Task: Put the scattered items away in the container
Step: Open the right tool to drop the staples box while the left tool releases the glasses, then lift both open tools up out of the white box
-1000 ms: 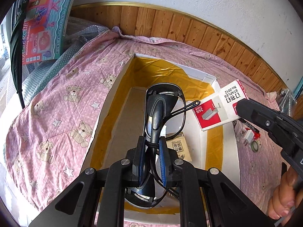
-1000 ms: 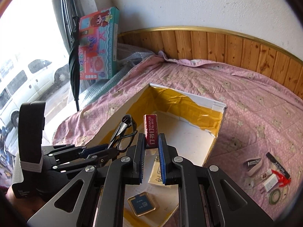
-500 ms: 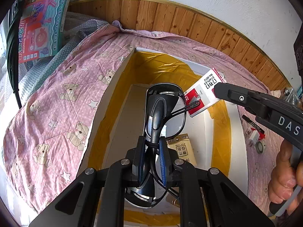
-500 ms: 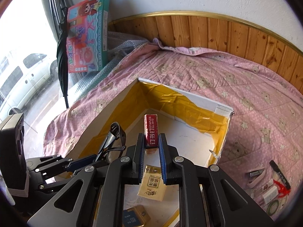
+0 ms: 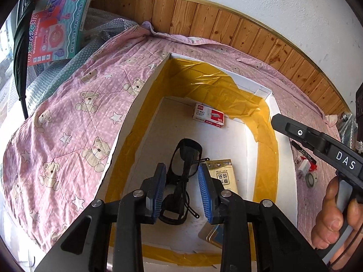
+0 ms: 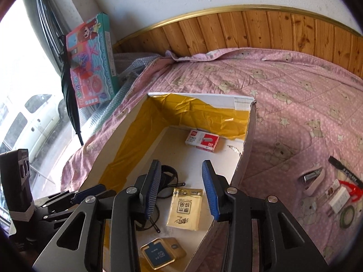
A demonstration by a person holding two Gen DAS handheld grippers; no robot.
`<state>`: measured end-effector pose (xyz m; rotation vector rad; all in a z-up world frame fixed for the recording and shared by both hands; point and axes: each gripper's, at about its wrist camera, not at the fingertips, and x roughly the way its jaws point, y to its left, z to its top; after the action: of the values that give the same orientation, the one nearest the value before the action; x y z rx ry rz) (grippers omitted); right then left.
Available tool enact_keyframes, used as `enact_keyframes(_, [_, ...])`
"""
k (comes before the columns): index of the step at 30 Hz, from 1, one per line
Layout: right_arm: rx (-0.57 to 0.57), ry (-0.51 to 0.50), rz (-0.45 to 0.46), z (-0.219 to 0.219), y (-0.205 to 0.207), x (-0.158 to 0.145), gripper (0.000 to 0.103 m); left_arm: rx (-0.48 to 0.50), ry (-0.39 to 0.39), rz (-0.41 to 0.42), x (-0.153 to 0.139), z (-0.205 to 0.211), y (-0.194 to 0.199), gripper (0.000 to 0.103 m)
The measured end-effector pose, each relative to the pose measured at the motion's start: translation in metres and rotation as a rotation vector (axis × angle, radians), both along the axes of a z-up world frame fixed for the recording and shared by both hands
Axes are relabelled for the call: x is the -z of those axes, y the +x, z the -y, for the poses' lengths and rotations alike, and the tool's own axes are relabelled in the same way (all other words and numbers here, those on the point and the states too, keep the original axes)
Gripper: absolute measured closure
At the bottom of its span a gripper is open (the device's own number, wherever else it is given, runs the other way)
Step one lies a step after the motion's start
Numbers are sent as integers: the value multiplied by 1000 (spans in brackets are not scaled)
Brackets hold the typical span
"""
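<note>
One white cardboard box (image 6: 248, 133), lined with yellow tape, sits open on a bed under a pink bear-print quilt (image 6: 295, 104). On the box floor lie one staple box (image 6: 202, 141) near the far wall, one pair of black sunglasses (image 5: 185, 158), one yellow tissue pack (image 6: 185, 208) beside them, and one small blue-faced tin (image 6: 157, 254) nearest the camera. The left hand-held gripper (image 5: 182, 192) and right hand-held gripper (image 6: 181, 190) both hover over the box, jaws apart and empty. Right of the box, one stapler (image 6: 312, 178), one black marker (image 6: 344, 170) and one tape roll (image 6: 346, 215) lie on the quilt.

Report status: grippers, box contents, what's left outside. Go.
Left gripper open, right gripper open, both over the box. Sunglasses and staples box lying inside. Stapler, marker, tape roll on the quilt. Nothing blocking.
</note>
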<state>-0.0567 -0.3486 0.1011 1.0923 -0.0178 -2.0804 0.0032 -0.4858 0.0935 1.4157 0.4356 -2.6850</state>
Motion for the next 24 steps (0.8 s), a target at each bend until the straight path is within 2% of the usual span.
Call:
enact_keyframes(11, [-16,-86,35,-28,52,-5,63,-6,-2,-25,-16,-11,34,72])
enact_keyframes(24, [25,-146,25,-81,94,-18,63,67,-32,-78,-45,-54,64,72])
